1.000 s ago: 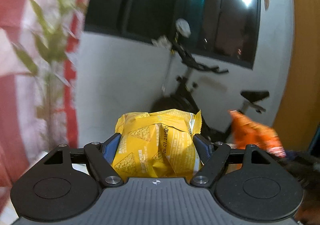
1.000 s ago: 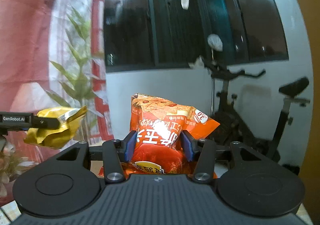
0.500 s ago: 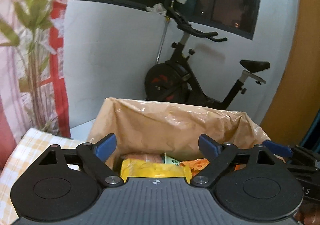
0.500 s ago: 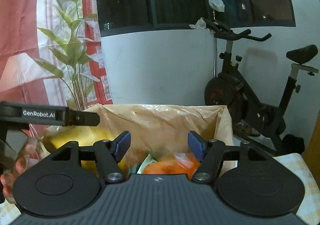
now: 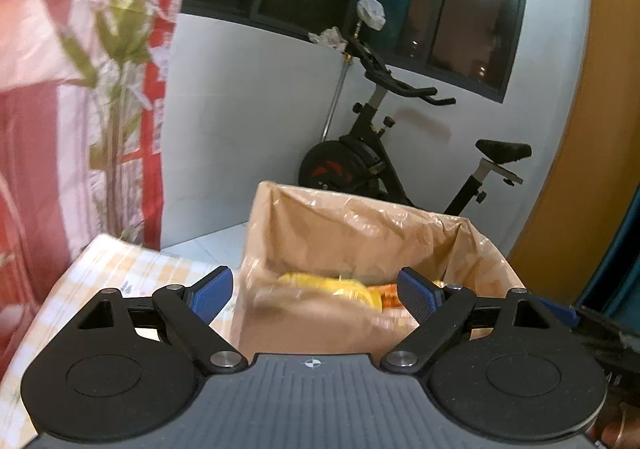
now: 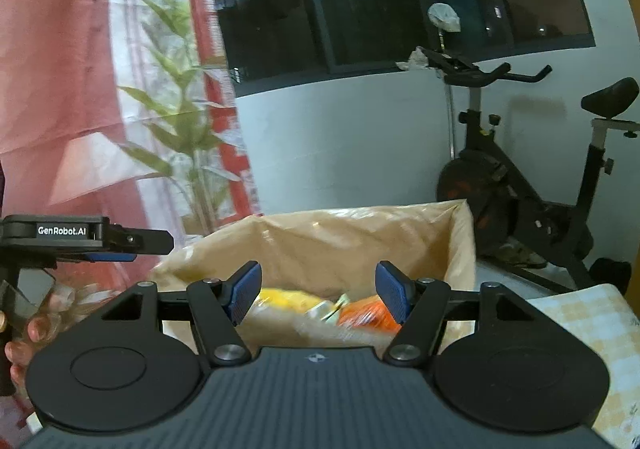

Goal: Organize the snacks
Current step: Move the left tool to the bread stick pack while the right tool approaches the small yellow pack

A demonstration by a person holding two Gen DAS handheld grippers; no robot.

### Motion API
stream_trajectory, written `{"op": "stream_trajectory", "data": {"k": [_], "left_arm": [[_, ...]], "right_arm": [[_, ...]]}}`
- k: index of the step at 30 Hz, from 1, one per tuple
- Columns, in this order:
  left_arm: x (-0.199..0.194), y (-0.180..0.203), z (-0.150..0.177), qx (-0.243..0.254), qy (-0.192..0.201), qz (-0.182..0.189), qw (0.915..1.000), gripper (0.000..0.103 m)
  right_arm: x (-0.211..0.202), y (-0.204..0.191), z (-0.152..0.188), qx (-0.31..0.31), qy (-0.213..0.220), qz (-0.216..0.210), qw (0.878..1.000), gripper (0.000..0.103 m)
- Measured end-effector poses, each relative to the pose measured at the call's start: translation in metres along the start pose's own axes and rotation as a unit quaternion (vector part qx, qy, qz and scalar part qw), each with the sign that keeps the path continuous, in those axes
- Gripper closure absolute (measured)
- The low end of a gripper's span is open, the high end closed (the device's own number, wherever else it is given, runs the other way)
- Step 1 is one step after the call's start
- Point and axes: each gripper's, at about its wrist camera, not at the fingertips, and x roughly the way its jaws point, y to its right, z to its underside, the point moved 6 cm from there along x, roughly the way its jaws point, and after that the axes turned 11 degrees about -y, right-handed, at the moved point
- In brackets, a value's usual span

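The lined box (image 5: 360, 233) is viewed closely from above in both wrist views, at twelve o'clock. The exercise bike (image 5: 384, 153) behind it is shared, at one o'clock.

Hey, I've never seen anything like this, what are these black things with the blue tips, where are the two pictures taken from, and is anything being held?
There is no robot here. A person holds a hand-operated gripper in each hand, and a wide-angle camera on each one looks forward along its two fingers. One picture comes from the left gripper, the other from the right gripper. The blue tips are the finger pads.

Both grippers are open and hold nothing. Ahead of them stands a box lined with a plastic bag, on a checked cloth. Inside lie snack packets: a yellow packet and an orange packet, both blurred.

In the right view, the left gripper also shows from the side, at the left edge. Behind the box stands an exercise bike.
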Motion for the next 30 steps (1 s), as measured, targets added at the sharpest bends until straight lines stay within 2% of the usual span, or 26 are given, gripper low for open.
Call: {"op": "stream_trajectory", "data": {"k": [6, 9, 14, 21, 26, 30], "left_arm": [[-0.02, -0.014, 0.043, -0.031, -0.008, -0.003, 0.9995, 0.012], [-0.021, -0.018, 0.065, -0.04, -0.025, -0.016, 0.9988, 0.013], [0.001, -0.018, 0.097, -0.048, -0.079, -0.02, 0.9955, 0.014], [0.034, -0.006, 0.127, -0.055, -0.136, 0.0, 0.9891, 0.015], [0.042, -0.003, 0.143, -0.049, -0.16, 0.005, 0.9859, 0.016], [0.044, -0.005, 0.151, -0.056, -0.169, 0.001, 0.9839, 0.016]], "right_arm": [[-0.02, -0.014, 0.04, -0.016, -0.019, -0.013, 1.0, 0.037], [-0.026, -0.011, 0.059, -0.01, -0.034, -0.015, 0.999, 0.037], [-0.027, -0.003, 0.087, 0.001, -0.062, -0.008, 0.998, 0.037], [-0.014, 0.012, 0.12, 0.012, -0.115, 0.02, 0.993, 0.037], [-0.002, 0.024, 0.151, 0.005, -0.162, 0.047, 0.986, 0.037], [0.011, 0.032, 0.178, 0.024, -0.208, 0.048, 0.977, 0.037]]}}
